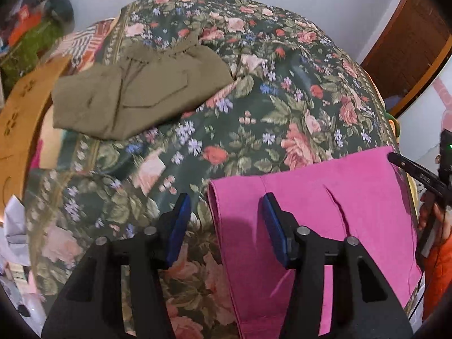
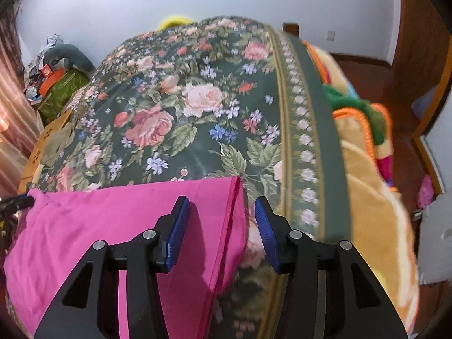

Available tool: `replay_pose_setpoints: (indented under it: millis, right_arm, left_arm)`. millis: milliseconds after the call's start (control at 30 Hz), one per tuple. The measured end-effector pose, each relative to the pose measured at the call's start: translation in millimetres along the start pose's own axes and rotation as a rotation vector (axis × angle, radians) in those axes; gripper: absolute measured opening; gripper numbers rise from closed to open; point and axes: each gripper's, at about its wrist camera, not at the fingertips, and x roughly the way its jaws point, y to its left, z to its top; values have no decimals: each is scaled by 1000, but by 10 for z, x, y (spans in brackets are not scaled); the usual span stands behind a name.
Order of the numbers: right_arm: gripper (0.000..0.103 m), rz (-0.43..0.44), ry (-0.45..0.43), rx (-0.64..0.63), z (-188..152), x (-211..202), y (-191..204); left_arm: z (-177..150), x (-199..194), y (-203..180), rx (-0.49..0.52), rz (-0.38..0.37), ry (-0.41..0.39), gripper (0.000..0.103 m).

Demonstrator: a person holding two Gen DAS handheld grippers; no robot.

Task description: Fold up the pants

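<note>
**Both claws spread over the pink pants, one at each side edge**

The left gripper (image 1: 224, 212) is released, its blue pads wide apart and straddling the left folded edge of the pink pants (image 1: 325, 197): one pad sits over the floral bedspread (image 1: 254, 99), the other over the pink cloth. The right gripper (image 2: 219, 214) is likewise released and grasps nothing; it straddles the pants' right edge (image 2: 236, 197), one pad above the fabric, the other above the bedspread's bordered side.

The pants lie flat at the near end of the bed, their far edge running straight across from left to right, with one soft crease in the middle. They look already doubled lengthwise, so the step in hand seems to be lining up for the next fold. That move probably calls for both claws to drop, pinch the two edges at matching points, and carry the cloth over evenly so the corners meet.

Far to the left, an olive garment (image 1: 135, 96) rests folded on the bedspread, well apart from the pants. Beyond the bed's right side lies a bright orange-and-green blanket (image 2: 364, 152).
</note>
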Motion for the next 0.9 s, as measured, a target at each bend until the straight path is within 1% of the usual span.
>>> replay_pose_setpoints:
  millis: [67, 100, 133, 167, 200, 233, 267, 300, 367, 433, 500, 633, 733, 767, 800, 833, 867, 900]
  right_arm:
    - [43, 39, 4, 5, -6, 65, -7]
    - [39, 38, -9, -4, -13, 70, 11]
    - [19, 38, -19, -20, -12, 71, 34]
    - [8, 33, -19, -42, -13, 80, 71]
    - [8, 24, -21, -56, -15, 80, 99]
    - [5, 17, -29, -80, -32, 62, 144]
    - [5, 9, -34, -103, -40, 50, 175]
    - [4, -12, -41, -127, -42, 45, 207]
    - [4, -51, -63, -177, -59, 7, 269]
    - [3, -91, -92, -205, -74, -50, 281]
    - [3, -103, -92, -198, -56, -28, 244]
    - [3, -132, -68, -182, -71, 52, 192]
    - [3, -157, -45, -215, -56, 32, 254]
    - [4, -169, -34, -231, -53, 9, 279]
    - [6, -178, -34, -240, -54, -31, 304]
    - [12, -186, -33, -247, -47, -90, 329]
    - [21, -202, -33, -254, -41, -161, 362]
    - [28, -209, -41, -261, -33, -236, 391]
  left_arm:
    - [-44, -13, -21, 13, 1, -17, 45]
    - [-60, -24, -32, 18, -5, -22, 42]
    - [-69, -30, -46, 19, -16, -23, 34]
    - [-73, -33, -59, 21, -16, -22, 33]
    - [-81, -43, -79, 30, -2, -28, 31]
    - [-90, -48, -105, 50, 14, -31, 23]
    - [-92, -48, -116, 60, 30, -33, 15]
    - [-102, -48, -129, 76, 55, -31, 13]
    - [-110, -61, -108, 85, 66, -38, 7]
    - [-134, -54, -71, 85, 62, -38, 6]
    - [-166, -9, -38, 78, 59, -34, 6]
    - [-190, 4, -47, 75, 75, -37, 7]
    - [-171, -20, -43, 74, 97, -21, 12]
    - [-160, -46, -44, 81, 104, -18, 13]
    - [-148, -91, -45, 86, 114, -18, 13]
    - [-136, -142, -52, 93, 125, -25, 13]
    - [-122, -205, -66, 105, 136, -36, 13]
    - [-97, -292, -92, 124, 147, -51, 13]
